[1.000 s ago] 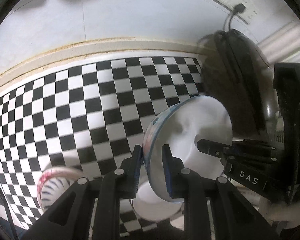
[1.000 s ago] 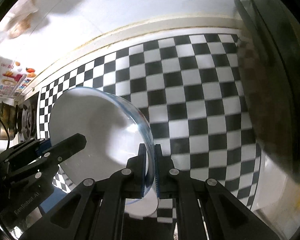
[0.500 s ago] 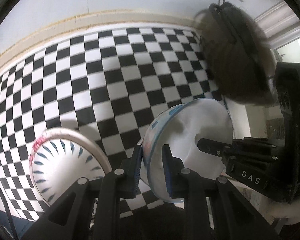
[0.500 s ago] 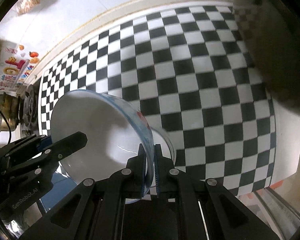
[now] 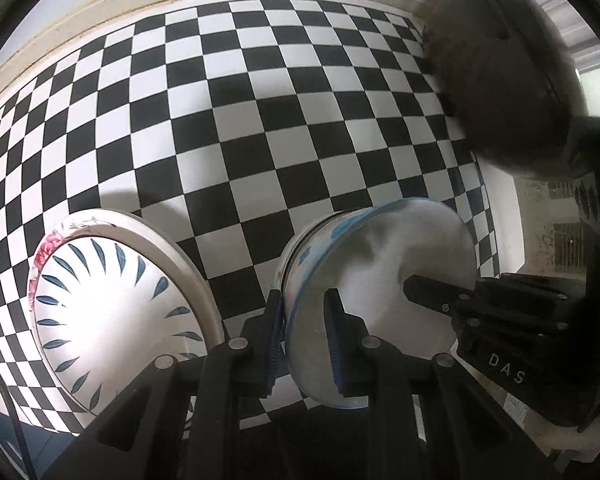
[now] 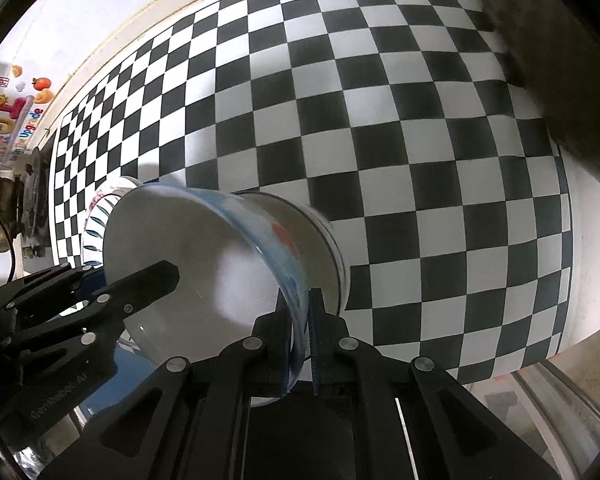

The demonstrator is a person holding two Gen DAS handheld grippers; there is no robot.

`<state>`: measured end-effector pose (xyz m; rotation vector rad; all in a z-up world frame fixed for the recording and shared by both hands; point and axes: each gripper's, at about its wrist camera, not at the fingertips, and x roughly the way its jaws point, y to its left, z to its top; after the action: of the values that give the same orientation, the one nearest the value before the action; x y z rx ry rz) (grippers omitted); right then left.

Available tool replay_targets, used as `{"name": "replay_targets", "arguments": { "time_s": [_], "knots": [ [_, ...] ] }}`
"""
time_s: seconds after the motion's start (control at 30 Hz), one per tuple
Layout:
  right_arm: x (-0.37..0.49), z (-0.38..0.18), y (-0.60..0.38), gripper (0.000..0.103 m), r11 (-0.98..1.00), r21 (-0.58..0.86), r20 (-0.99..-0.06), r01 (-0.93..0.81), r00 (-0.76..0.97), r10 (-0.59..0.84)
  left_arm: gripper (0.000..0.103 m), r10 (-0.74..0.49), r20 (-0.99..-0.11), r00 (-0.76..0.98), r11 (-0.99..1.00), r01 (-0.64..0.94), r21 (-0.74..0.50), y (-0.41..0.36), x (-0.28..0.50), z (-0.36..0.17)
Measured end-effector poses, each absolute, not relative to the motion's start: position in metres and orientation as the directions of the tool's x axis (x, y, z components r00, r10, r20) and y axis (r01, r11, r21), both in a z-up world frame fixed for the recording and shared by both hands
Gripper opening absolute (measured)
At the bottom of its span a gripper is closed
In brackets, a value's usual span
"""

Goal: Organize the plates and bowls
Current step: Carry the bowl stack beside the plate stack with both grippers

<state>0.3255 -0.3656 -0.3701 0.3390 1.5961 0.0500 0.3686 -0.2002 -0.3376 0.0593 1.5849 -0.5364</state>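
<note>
Gripping opposite rims, both tongs, left [image 5: 302,336] and right [image 6: 300,336], clamp one bowl [image 5: 380,300], tilted at lower centre over the checkered bench [image 5: 260,120]; the plate [image 5: 112,308] lies lower left, nearer the left tongs.

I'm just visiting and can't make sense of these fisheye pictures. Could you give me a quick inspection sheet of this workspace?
Surface: black-and-white checkered cloth over a counter.
Job's things: white bowl with blue rim, held on edge by both claws; a smaller white bowl right behind it; a blue-leaf bowl sitting in a rose-rimmed plate.
Clutter: dark round pot at the cloth's far right.
Grippers: left claw shut on the bowl's rim; right claw shut on the opposite rim.
Cables: thin dark cable by the stove, at the left edge.
Surroundings: white wall, colourful stickers, stove burner.
</note>
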Motion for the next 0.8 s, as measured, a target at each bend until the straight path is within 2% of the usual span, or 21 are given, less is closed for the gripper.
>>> {"name": "replay_targets", "arguments": {
  "time_s": [0.8],
  "knots": [
    [0.334, -0.386, -0.363, 0.013, 0.954, 0.239, -0.967, 0.181, -0.048, 0.252, 0.018, -0.254, -0.959, -0.123, 0.902, 0.328, -0.281, -0.201, 0.368, -0.355]
  ]
}}
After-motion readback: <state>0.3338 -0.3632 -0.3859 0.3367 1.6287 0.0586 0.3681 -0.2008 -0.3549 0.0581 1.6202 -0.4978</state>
